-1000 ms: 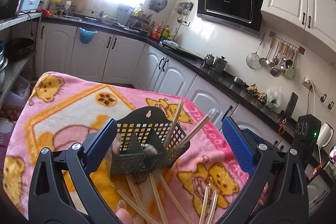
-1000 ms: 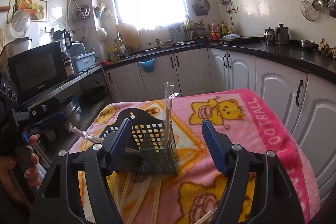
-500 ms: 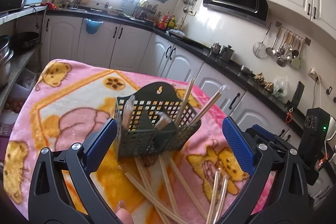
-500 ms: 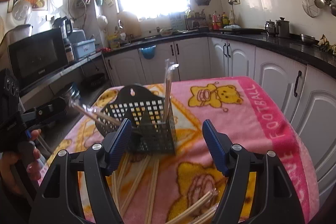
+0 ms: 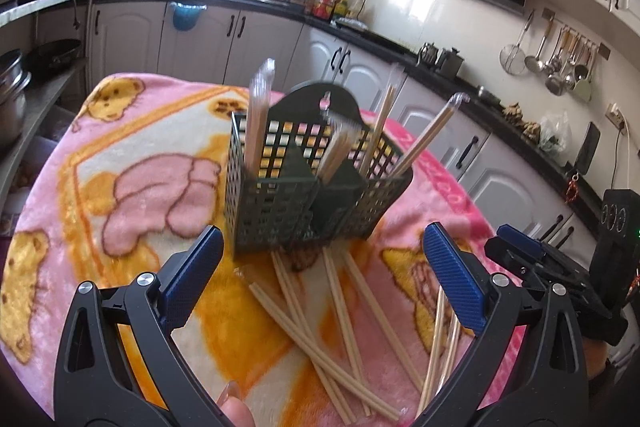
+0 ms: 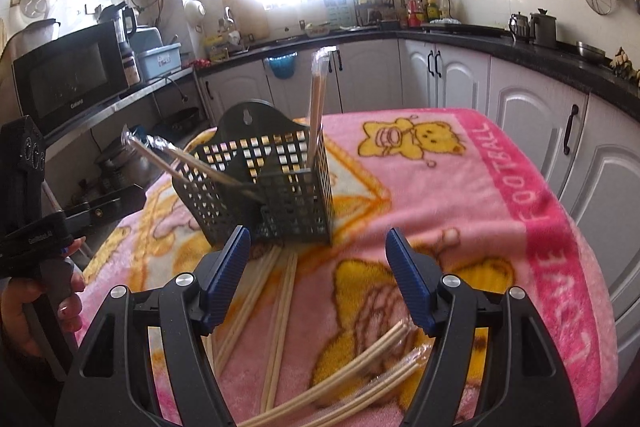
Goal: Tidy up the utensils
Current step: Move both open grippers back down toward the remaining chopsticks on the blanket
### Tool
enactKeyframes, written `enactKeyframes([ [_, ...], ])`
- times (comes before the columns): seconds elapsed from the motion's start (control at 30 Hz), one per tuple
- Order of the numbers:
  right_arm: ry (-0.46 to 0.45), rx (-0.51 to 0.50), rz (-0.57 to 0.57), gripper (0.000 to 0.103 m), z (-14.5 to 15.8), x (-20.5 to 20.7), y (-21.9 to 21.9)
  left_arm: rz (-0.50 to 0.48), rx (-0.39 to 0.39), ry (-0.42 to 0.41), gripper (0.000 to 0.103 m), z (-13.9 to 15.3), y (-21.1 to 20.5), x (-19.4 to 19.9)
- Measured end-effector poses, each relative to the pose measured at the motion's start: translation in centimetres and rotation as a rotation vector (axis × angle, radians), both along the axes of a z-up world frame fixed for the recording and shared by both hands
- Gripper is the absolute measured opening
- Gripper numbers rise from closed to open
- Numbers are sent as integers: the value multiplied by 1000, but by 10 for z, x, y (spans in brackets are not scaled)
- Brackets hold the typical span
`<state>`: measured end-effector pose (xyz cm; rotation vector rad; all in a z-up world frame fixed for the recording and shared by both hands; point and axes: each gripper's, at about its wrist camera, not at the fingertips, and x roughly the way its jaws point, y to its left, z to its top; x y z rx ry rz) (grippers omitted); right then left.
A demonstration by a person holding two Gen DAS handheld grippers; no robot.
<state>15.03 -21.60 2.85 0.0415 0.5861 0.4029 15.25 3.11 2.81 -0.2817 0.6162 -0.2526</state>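
- Dark green perforated plastic utensil caddy point(image 5: 304, 187) is seen standing upright on a pink fleece blanket printed with yellow bears point(image 5: 132, 155); every place below is given relative to this caddy.
- Several plastic-wrapped wooden chopstick pairs point(image 5: 424, 139) are lodged inside the caddy, leaning out over its rim at different angles; one pair point(image 6: 317, 99) is held nearly upright in the compartment nearest the right wrist camera.
- Loose wooden chopsticks point(image 5: 320, 311) are scattered flat on the blanket just in front of the caddy's base, several crossing one another.
- Left gripper point(image 5: 320, 279) is held in front of the caddy, above the loose chopsticks; its blue-padded jaws are spread wide and nothing is clasped between them.
- Right gripper point(image 6: 318, 279) is likewise held in front of the caddy; its jaws are parted, with only blanket and loose chopsticks seen in the gap.
- A person's hand point(image 6: 24, 303) gripping the left gripper's handle is seen to the caddy's left in the right wrist view.
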Motion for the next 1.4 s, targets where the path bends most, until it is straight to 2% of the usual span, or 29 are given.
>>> enactKeyframes([
  [0.57,145,-14,-28,68,-42,0,-18,-18,-8,152,92,-51,-11,18],
  [0.87,270,-10,-80,67,-70,15,-28,3,-86,238,92,-78,2,32],
  [0.97,307,3,-99,63,-77,23,-30,16,-128,266,92,-86,9,38],
  [1.03,328,9,-109,61,-82,27,-32,30,-151,283,89,-92,14,41],
  [1.1,353,20,-117,60,-86,32,-33,46,-171,300,79,-97,19,45],
  [1.2,389,40,-134,58,-92,39,-37,59,-193,312,71,-101,24,50],
  [1.4,424,69,-149,56,-97,45,-38,80,-175,317,58,-101,27,61],
])
